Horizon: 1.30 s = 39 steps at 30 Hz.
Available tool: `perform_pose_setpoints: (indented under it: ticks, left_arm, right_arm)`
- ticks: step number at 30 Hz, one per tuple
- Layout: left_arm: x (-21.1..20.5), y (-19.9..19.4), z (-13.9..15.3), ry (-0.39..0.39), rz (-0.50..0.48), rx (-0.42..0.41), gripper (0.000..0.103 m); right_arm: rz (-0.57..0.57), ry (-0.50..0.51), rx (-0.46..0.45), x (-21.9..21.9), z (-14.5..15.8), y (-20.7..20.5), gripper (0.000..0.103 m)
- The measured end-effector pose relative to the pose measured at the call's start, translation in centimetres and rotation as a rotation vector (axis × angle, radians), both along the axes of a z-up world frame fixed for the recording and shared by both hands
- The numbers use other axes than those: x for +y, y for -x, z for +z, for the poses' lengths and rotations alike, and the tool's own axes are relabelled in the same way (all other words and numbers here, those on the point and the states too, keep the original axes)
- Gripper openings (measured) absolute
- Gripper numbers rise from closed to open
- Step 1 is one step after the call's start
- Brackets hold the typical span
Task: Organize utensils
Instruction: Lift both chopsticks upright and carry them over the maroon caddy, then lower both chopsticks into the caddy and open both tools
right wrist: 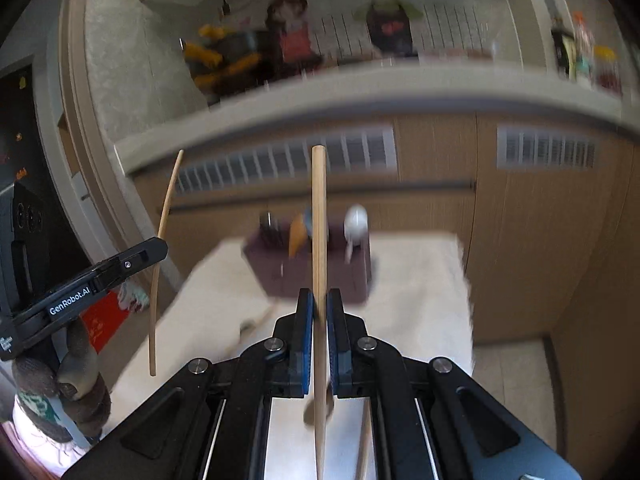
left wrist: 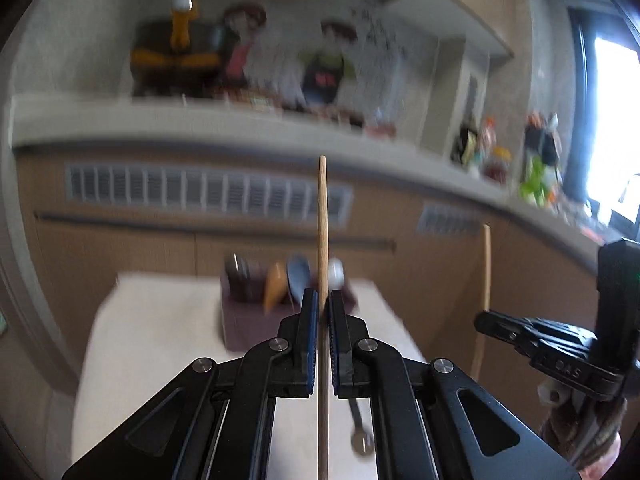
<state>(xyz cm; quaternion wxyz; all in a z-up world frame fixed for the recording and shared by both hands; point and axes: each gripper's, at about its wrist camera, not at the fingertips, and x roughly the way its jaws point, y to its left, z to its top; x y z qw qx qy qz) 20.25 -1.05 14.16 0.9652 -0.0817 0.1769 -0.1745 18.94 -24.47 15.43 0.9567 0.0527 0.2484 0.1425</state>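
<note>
utensil holder [right wrist: 308,264] on table [right wrist: 420,280] — cabinets [right wrist: 520,240] behind

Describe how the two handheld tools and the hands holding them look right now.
Both are matte black plastic linkages with silver round rivets and blue ribbed pads. The left tool carries white "GenRobot.AI" lettering on its side, read from the right wrist view. The right tool matches it. The left hand wears a brown-grey knitted glove with a pale cuff.

Left claw [left wrist: 324,300] and right claw [right wrist: 320,300] are black with blue pads and silver screws; beside the right claw, the left claw reads "GenRobot.AI" above a brown knit glove [right wrist: 80,384].
</note>
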Motion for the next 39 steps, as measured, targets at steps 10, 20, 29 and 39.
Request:
perform_pose_setpoints:
  ticks: [10,20,29,39]
  left_arm:
    - [1.0,-7.2,7.4,0.054,0.138,-0.345,0.005]
    - [2.1,-14.2,2.3,0.083,0.161,-0.234,0.005]
    - [1.4,-18.6,-3.0,0.079,0.141,-0.134,0.005]
    - [0.6,-20.8,-7.8,0.058,0.111,-0.013,0.005]
  right_arm:
    - [-0.079,0.05,-0.326,2.8,9.7,-7.5,0.007]
    - [-0.076,0.061,-0.292,4.7,5.0,-14.3,0.007]
    - [-0.068,0.055,-0.158,4.8,-1.1,-19.2,0.007]
    - [-0.065,0.076,-0.097,5.4,-4.6,-20.5,0.007]
